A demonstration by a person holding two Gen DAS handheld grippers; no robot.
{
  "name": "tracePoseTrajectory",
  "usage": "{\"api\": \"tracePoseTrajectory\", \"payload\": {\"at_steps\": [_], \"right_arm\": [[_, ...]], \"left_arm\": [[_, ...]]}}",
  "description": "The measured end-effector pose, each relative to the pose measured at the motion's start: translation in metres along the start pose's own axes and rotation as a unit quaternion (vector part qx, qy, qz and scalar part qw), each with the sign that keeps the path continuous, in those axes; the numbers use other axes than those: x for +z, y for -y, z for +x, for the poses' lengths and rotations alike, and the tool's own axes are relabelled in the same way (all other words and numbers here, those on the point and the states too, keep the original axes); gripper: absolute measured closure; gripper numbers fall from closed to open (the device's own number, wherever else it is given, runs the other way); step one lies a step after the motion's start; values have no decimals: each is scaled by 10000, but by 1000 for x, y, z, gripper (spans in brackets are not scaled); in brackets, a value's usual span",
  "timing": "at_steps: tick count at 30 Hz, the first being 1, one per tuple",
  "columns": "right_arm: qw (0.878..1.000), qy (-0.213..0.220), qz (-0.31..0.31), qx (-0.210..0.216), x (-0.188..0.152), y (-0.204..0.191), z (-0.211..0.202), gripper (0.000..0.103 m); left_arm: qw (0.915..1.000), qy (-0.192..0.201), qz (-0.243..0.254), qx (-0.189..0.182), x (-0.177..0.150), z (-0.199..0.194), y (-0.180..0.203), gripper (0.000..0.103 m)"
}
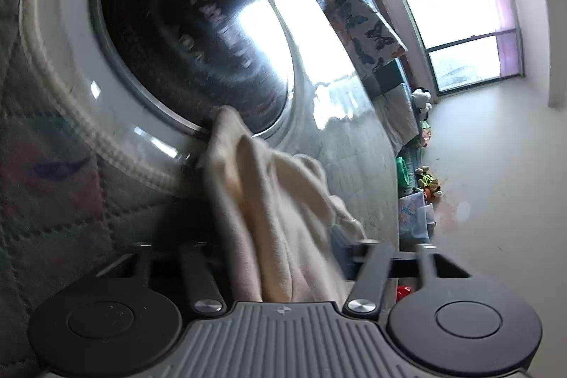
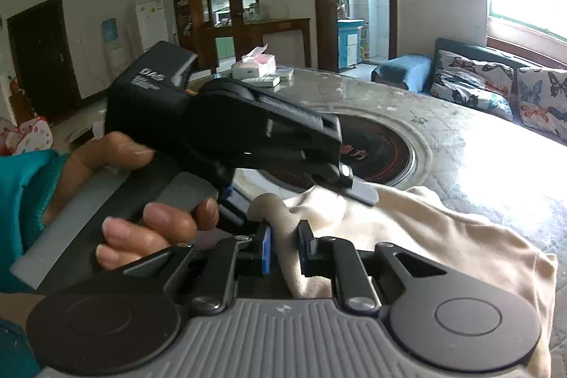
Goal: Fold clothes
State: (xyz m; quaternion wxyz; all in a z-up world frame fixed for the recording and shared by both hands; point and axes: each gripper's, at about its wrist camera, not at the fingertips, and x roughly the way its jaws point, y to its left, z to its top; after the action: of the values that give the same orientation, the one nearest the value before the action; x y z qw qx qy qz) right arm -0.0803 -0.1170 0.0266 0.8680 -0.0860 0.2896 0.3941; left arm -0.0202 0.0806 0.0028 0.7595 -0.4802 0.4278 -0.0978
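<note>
cream cloth (image 2: 407, 229) lies nearest, bunched up between the blue pads of the right tongs (image 2: 285, 248), which are closed narrow on a raised fold of it. from that pinch the rest of the garment spreads forward and to the right of the right tongs over the quilted table cover (image 2: 478, 137), with a loose edge hanging off the near side by the right tongs' body.

the left tongs (image 2: 349, 183) come in from the left, crossing just ahead of the right pair, held by a hand (image 2: 141, 201) in a teal sleeve. their tips sit on the same bunch of cloth, just beyond the right pinch. in the left wrist view the cloth (image 1: 276, 222) runs straight up between the two arms of the left tongs (image 1: 280, 254) toward the round dark hotplate (image 1: 191, 38) set in the table. the picture is blurred and the fabric covers the fingertips, so i would guess they are gripping it, but i cannot tell for sure.

what matters next: both grips are almost touching at one end of the garment, and its long axis runs away to the right. to spread it flat for folding, the two tongs likely need to part along that edge, the right one being closer to the loose bulk.
</note>
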Motion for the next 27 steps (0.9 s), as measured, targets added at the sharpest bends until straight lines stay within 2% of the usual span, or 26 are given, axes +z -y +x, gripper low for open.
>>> {"api": "tracePoseTrajectory", "payload": {"at_steps": [1, 2, 5, 7, 12, 16, 19, 23, 27], "right_arm": [[10000, -15, -11, 11, -2, 0, 0, 87], [10000, -32, 3, 34, -3, 2, 1, 87], [9999, 36, 150, 37, -7, 11, -8, 81], [9995, 82, 292, -25, -10, 21, -16, 74], [9935, 149, 819, -780, -19, 71, -38, 71], [9770, 101, 1364, -1638, -31, 117, -53, 70], [9633, 109, 1744, -2035, -40, 154, -55, 68], [9512, 80, 2264, -2094, -54, 188, -51, 66], [9474, 49, 2562, -1917, -63, 200, -43, 64]], "left_arm": [[10000, -12, -29, 24, 1, 1, -3, 78], [10000, -16, -43, 48, 2, 2, -5, 82], [10000, -42, 62, 56, 4, 4, -8, 86], [9998, -57, 172, 68, 4, 4, -7, 86], [9986, -58, 491, 164, 5, 7, 0, 86], [9977, -67, 639, 199, 1, 8, 2, 86], [9972, -77, 713, 219, 1, 9, 4, 86], [9957, -112, 878, 284, 0, 18, 15, 85], [9956, -206, 878, 274, 2, 20, 16, 85]]}}
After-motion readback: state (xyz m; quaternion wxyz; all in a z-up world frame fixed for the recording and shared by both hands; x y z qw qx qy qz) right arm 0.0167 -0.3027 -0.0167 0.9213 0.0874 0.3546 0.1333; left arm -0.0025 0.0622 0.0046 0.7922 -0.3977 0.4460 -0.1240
